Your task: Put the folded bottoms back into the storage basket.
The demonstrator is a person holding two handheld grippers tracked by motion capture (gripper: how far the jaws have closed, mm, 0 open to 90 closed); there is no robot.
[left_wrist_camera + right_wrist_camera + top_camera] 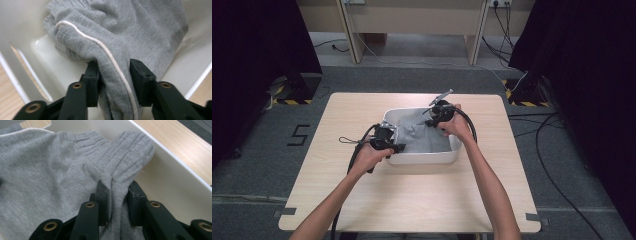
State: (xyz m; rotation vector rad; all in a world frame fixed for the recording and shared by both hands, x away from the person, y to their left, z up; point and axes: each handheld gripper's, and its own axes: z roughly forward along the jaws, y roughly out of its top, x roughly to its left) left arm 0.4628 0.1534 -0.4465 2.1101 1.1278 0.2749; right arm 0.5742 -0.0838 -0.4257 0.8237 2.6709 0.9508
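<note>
A grey knit garment (pixel 417 132) lies bunched inside a white plastic tub (pixel 422 158) in the middle of the wooden table. My left gripper (pixel 394 145) reaches over the tub's left front corner. In the left gripper view its jaws (pixel 113 65) hold a fold of the garment (pixel 125 25) that carries a white piped seam (pixel 100 42). My right gripper (pixel 432 120) is at the tub's far right side. In the right gripper view it (pixel 117 186) pinches a narrow ribbed cuff (pixel 125 152) of the same garment (pixel 37 170), close to the tub's wall (pixel 162 175).
The light wooden table (pixel 412 200) has bare surface all round the tub, widest toward the person. Cables trail from both grippers across the table. Beyond the table are grey carpet, a wooden bench and dark curtains on both sides.
</note>
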